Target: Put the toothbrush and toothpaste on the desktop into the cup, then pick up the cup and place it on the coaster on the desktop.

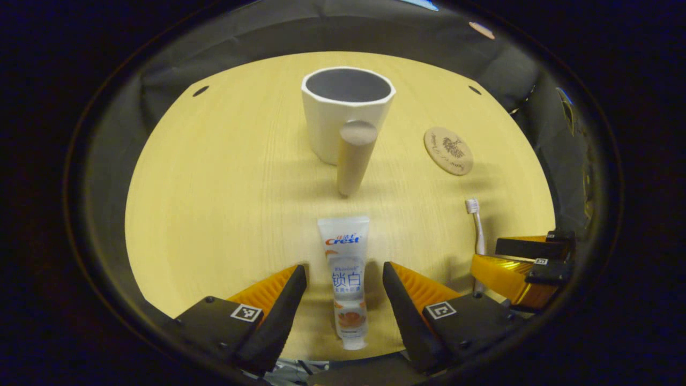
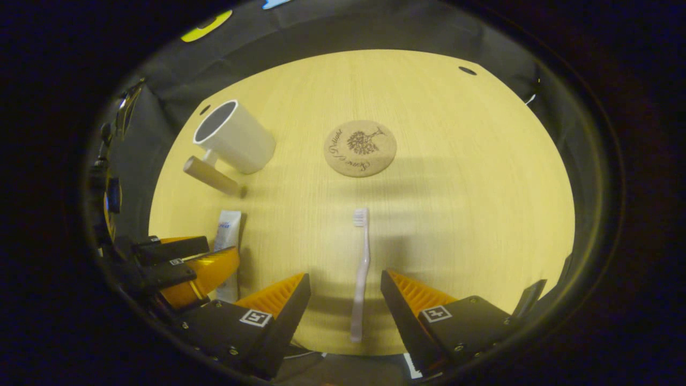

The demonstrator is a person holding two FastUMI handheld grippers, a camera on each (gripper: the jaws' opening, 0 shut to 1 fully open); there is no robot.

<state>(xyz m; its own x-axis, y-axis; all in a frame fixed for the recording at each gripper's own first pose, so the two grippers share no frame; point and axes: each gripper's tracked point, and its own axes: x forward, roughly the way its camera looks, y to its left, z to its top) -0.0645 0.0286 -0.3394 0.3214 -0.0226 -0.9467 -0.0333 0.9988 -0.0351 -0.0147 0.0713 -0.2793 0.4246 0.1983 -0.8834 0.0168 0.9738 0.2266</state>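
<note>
Toothpaste (image 1: 345,279) lies btwn spread left gripper (image 1: 344,279) fingers — toothbrush (image 2: 360,279) likewise w/ right gripper (image 2: 345,287).

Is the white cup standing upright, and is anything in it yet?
Upright and empty. The cup stands on its base on the table, mouth up, and its inside looks bare; the toothpaste and toothbrush lie flat on the table.

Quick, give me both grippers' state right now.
Left gripper: open, fingers either side of the toothpaste, not pressing it.
Right gripper: open, straddling the toothbrush, holding nothing.
</note>
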